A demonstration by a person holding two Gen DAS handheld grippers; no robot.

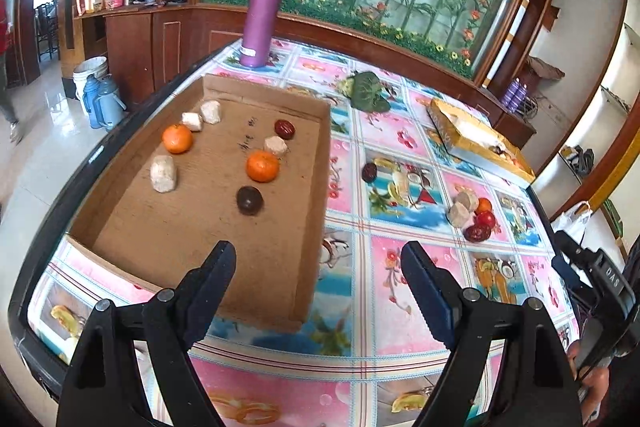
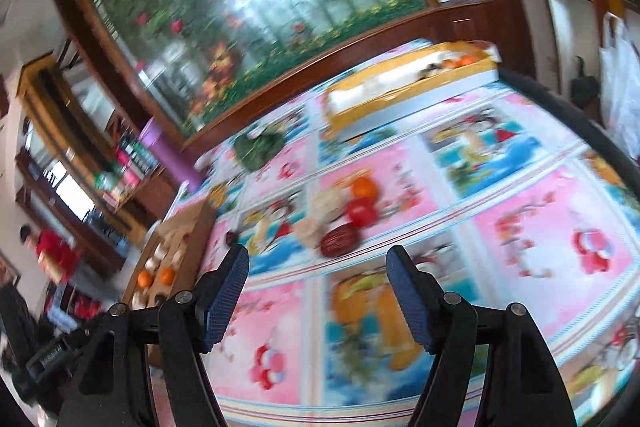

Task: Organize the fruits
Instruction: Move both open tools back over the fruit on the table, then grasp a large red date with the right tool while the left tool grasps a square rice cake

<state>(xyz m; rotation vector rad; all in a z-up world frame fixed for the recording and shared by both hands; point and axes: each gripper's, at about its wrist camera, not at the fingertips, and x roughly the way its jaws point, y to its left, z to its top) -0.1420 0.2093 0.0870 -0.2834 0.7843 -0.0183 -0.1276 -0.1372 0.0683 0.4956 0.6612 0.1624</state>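
Note:
A shallow cardboard tray (image 1: 312, 219) holds two oranges (image 1: 262, 166), a dark round fruit (image 1: 249, 200), a red date (image 1: 285, 129) and several pale lumps (image 1: 163, 173). My left gripper (image 1: 318, 259) hangs open and empty over the tray's near right corner. On the cloth to the right lies a cluster: pale lumps, an orange, a red fruit and a red date (image 1: 477, 233). A lone date (image 1: 369, 172) lies apart. In the blurred right wrist view my right gripper (image 2: 318, 261) is open and empty, just short of that cluster (image 2: 344, 215).
A purple flask (image 1: 262, 17) stands at the table's far edge, next to a green leafy thing (image 1: 366, 91). A yellow-rimmed box (image 1: 480, 143) with some fruit sits far right. A person in red (image 2: 52, 251) stands off to the left. The table's dark rim (image 1: 120, 131) runs alongside the tray.

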